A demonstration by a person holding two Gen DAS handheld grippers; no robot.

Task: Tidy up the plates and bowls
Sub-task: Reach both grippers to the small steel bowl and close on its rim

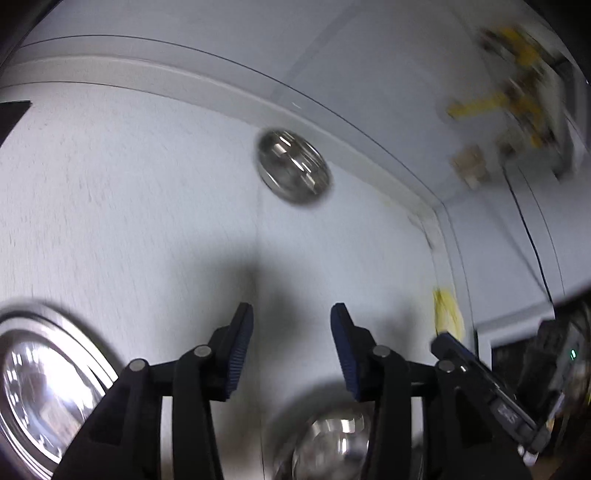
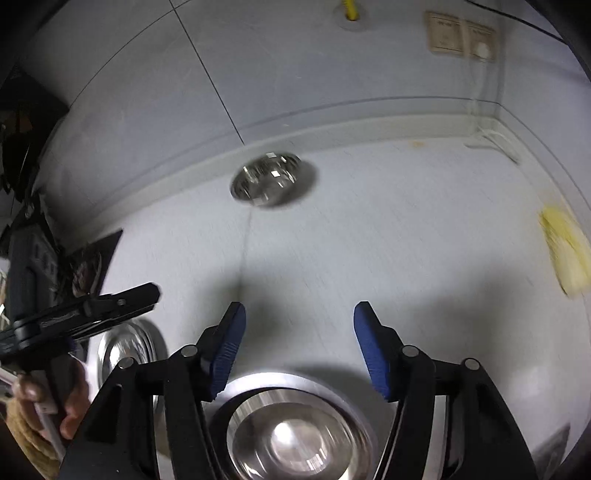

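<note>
A small steel bowl (image 1: 293,170) sits far back on the white counter near the wall; it also shows in the right wrist view (image 2: 272,179). A steel plate (image 1: 40,391) lies at the lower left of the left wrist view. A steel bowl (image 1: 332,443) lies below my left gripper (image 1: 291,317), which is open and empty. My right gripper (image 2: 299,315) is open and empty above a steel bowl on a plate (image 2: 295,432). A second steel plate (image 2: 127,350) lies to its left, under the other gripper.
A yellow cloth (image 2: 565,251) lies at the counter's right edge. Wall sockets (image 2: 461,35) and a cable are on the tiled wall. Dark clutter (image 2: 29,236) stands at the left. The person's hand (image 2: 48,406) holds the left gripper.
</note>
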